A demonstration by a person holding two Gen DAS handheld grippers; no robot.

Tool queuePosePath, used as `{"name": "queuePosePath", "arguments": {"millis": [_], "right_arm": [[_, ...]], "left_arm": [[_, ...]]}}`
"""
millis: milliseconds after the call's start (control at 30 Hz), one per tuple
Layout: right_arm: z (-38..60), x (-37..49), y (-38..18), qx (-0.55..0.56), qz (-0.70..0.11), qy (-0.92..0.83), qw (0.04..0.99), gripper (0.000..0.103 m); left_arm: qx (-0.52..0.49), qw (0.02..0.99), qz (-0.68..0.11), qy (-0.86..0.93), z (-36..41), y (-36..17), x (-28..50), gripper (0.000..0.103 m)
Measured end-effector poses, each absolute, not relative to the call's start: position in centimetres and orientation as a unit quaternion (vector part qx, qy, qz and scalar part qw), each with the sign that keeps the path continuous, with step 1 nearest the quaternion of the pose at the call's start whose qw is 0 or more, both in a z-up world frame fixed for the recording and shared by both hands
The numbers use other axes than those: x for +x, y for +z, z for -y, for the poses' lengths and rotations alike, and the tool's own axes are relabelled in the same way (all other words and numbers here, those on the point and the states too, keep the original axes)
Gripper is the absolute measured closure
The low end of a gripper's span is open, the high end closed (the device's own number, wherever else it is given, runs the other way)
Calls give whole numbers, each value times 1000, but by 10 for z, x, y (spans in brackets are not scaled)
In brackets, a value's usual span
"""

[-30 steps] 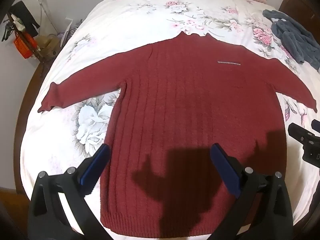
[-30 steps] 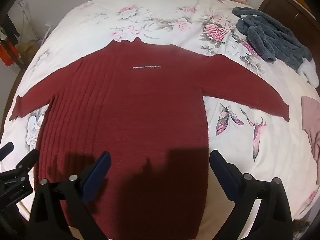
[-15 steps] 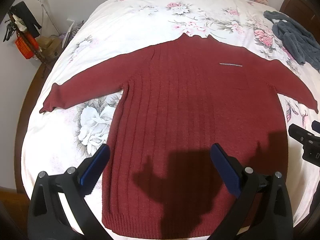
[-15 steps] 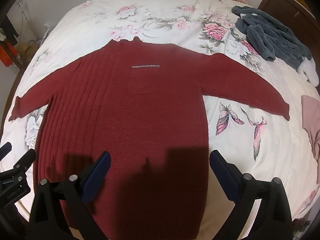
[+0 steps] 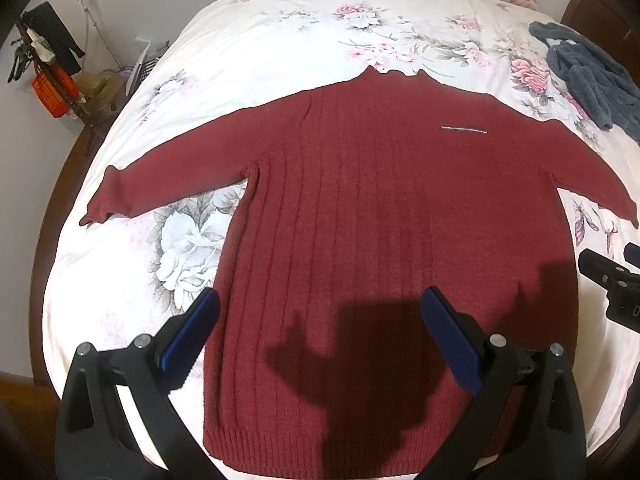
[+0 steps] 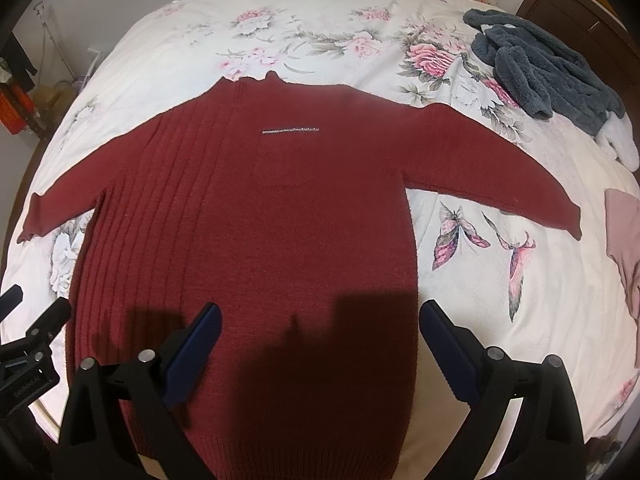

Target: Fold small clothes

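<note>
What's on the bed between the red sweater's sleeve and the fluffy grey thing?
Nothing but the white flowered bedspread separates the dark red knitted sweater from the fluffy grey garment; the right wrist view shows it best.

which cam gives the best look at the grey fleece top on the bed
The right wrist view. There the grey fleece top lies whole at the far right of the floral bedspread, beyond the red sweater. In the left wrist view the top is pushed to the frame's right edge and partly cut off.
</note>
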State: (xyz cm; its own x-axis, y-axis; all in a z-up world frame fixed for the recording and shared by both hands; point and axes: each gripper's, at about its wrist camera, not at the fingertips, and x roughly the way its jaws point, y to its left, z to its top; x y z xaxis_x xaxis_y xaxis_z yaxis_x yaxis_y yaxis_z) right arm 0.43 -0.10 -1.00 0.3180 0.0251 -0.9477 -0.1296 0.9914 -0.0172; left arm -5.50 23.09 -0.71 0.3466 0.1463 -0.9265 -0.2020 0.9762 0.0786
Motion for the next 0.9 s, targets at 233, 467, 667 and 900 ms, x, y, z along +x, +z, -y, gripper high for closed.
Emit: {"name": "queuePosePath", "arguments": {"millis": [233,467,667,900], "right_arm": [[0,6,-15,-45,-586,49,807,4],[1,6,-15,-44,-586,50,807,4],[3,5,-14,-43,-585,51,809,4],[3,6,-14,-43,-585,51,808,4]], "left_arm": [[-24,819,-563,106,-231,-7,-54,4],[-22,819,-563,107,-229,-8,-54,4],[-22,819,-563,109,-230,-9,-54,4],[-21,819,-562,111,-231,-8,-55,4]]}}
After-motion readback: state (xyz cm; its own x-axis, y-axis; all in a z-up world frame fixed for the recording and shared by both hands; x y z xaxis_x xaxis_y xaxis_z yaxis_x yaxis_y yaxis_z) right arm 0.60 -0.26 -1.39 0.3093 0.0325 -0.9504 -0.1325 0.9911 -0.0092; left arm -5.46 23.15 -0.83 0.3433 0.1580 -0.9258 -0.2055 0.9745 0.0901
